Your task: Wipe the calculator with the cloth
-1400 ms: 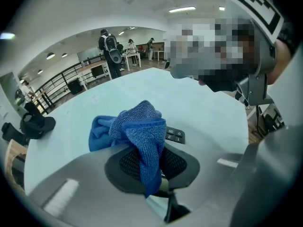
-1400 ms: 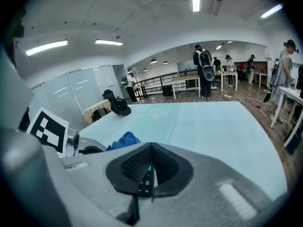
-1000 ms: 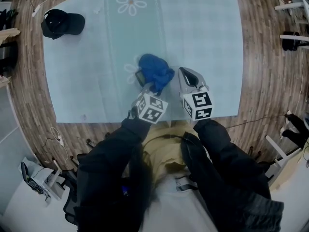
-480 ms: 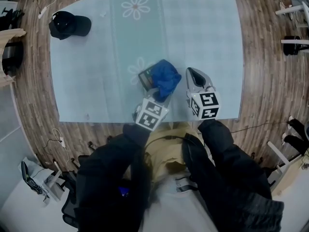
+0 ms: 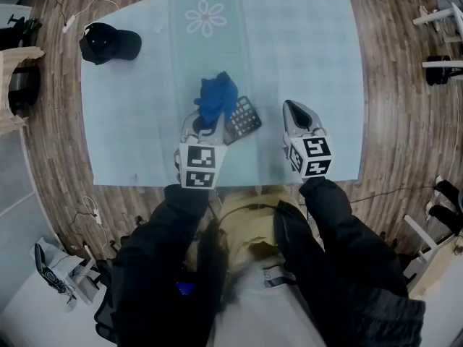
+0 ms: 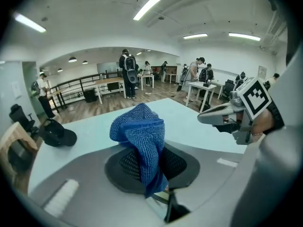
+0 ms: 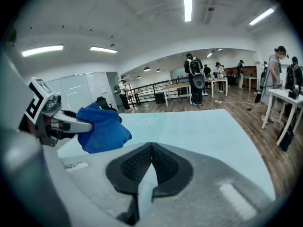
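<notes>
In the head view, my left gripper (image 5: 204, 121) is shut on a bunched blue cloth (image 5: 215, 95), which sticks out beyond its tips. The dark calculator (image 5: 242, 119) lies tilted on the pale blue table cover, just right of the cloth and uncovered. My right gripper (image 5: 294, 108) hovers to the calculator's right with its jaws together and nothing in them. The left gripper view shows the blue cloth (image 6: 140, 135) pinched between the jaws of the left gripper (image 6: 150, 167), and the right gripper (image 6: 222, 117) off to the side. In the right gripper view, the right gripper (image 7: 150, 167) is shut and the cloth (image 7: 103, 128) hangs at left.
A black cap (image 5: 110, 43) lies at the far left corner of the pale blue table cover (image 5: 304, 42). A white cable (image 5: 81, 16) runs on the wooden tabletop beyond it. White stands (image 5: 438, 20) are at the right edge. People (image 6: 129, 72) stand at tables in the background.
My left gripper has swung the cloth leftward and away from me across the calculator, which was covered before and now shows to the cloth's right. The right gripper has barely moved.
</notes>
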`<move>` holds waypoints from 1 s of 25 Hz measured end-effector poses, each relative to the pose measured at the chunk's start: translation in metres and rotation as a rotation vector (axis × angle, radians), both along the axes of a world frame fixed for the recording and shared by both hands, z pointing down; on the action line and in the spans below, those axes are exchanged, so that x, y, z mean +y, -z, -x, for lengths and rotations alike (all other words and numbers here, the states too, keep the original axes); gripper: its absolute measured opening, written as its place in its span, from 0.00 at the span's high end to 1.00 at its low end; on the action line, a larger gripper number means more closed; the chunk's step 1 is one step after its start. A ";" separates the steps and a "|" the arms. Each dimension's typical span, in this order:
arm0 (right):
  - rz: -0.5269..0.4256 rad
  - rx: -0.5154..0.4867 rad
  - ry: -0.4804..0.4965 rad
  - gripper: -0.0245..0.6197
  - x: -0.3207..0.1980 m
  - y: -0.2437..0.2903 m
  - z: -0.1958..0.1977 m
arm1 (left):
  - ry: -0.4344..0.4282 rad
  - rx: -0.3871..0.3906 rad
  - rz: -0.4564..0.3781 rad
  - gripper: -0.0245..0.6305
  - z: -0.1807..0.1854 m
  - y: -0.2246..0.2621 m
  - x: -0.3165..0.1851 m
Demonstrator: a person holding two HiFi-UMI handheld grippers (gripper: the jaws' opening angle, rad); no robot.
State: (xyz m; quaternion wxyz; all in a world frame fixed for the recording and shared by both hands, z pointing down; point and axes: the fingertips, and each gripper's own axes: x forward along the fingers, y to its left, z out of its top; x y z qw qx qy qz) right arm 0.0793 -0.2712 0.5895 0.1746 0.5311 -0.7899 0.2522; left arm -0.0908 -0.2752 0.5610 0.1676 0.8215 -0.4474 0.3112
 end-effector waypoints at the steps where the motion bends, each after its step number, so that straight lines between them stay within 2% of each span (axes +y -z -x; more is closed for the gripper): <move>1: 0.000 0.001 -0.002 0.96 0.000 0.000 -0.001 | 0.010 -0.035 -0.022 0.87 0.007 0.001 -0.006; 5: 0.004 0.008 -0.012 0.96 -0.002 -0.001 -0.005 | -0.018 -0.192 -0.040 0.87 0.018 -0.019 -0.010; 9: 0.012 0.017 -0.018 0.96 -0.002 -0.003 -0.010 | -0.098 -0.266 0.057 0.87 0.007 -0.069 0.009; 15: 0.035 0.024 -0.014 0.96 0.002 -0.011 -0.010 | -0.200 -0.259 0.209 0.87 -0.017 -0.119 0.048; 18: 0.045 0.021 -0.004 0.96 0.005 -0.014 -0.006 | -0.222 -0.233 0.266 0.87 -0.028 -0.132 0.062; 25: 0.052 0.020 0.023 0.96 0.008 -0.016 0.003 | -0.279 -0.192 0.315 0.87 -0.051 -0.138 0.092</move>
